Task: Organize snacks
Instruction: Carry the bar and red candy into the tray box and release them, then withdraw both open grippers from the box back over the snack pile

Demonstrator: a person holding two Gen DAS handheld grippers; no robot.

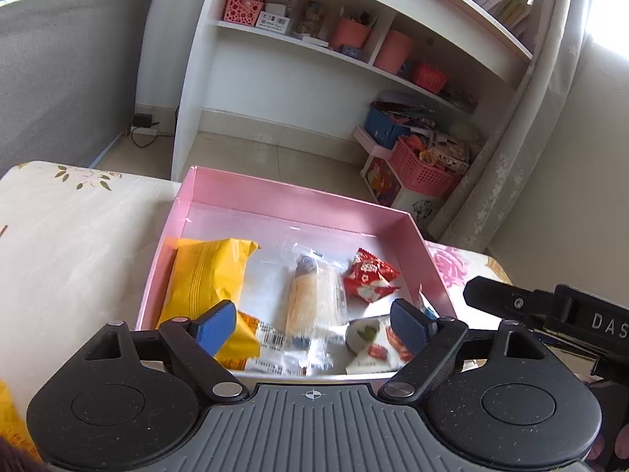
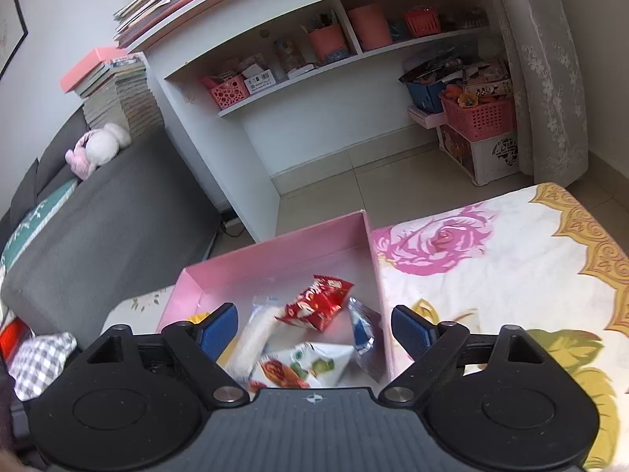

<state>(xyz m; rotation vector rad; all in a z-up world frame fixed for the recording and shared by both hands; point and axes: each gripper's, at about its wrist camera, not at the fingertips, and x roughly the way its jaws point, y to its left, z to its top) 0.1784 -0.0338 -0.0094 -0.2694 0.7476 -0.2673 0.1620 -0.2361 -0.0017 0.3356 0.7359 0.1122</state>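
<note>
Left gripper (image 1: 314,324) and right gripper (image 2: 314,328) both stand apart, gripping nothing, above the pink box (image 1: 298,200). Snacks (image 1: 314,299) lie inside, evidently collected there for tidiness.

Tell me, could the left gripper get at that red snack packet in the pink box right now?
Probably yes: the left gripper is open above the pink box, and the red packet lies uncovered just ahead, with nothing over it.

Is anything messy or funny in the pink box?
Nothing is spilled or torn. The snacks just lie jumbled in the pink box: the yellow packet and clear-wrapped roll lengthwise, the red packet crooked.
</note>
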